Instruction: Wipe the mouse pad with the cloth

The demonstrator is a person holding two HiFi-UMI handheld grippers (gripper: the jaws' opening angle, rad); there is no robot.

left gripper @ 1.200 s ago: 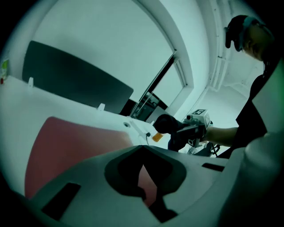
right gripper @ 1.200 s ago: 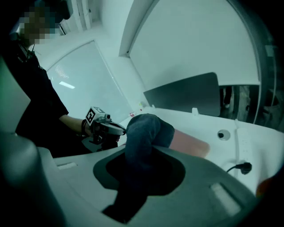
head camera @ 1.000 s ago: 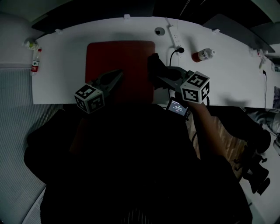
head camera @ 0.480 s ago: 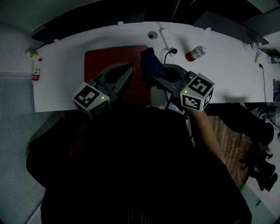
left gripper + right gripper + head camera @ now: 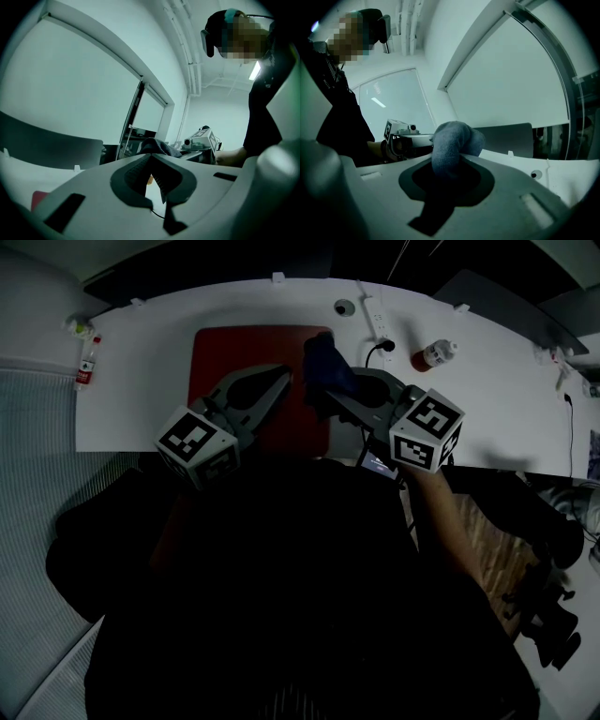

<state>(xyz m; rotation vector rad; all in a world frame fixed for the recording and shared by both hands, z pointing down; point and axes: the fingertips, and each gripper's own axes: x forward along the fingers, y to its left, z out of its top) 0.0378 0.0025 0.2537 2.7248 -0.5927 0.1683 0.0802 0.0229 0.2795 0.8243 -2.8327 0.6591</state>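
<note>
While our right tongs [image 5: 326,382] pinched the bunched cloth [image 5: 322,357] above the red mouse pad's [image 5: 230,357] right edge and our left tongs [image 5: 278,383] hung closed and empty, we judged wiping not yet begun: the cloth needed lowering flat, then sweeping leftward.

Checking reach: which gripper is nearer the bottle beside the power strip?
Right. The right gripper, holding the cloth, is left of the bottle; the left gripper is farther left, over the mouse pad.

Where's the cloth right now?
In the head view the cloth is clamped in the right tool, at the right edge of the red mouse pad, left of the power strip.
</note>
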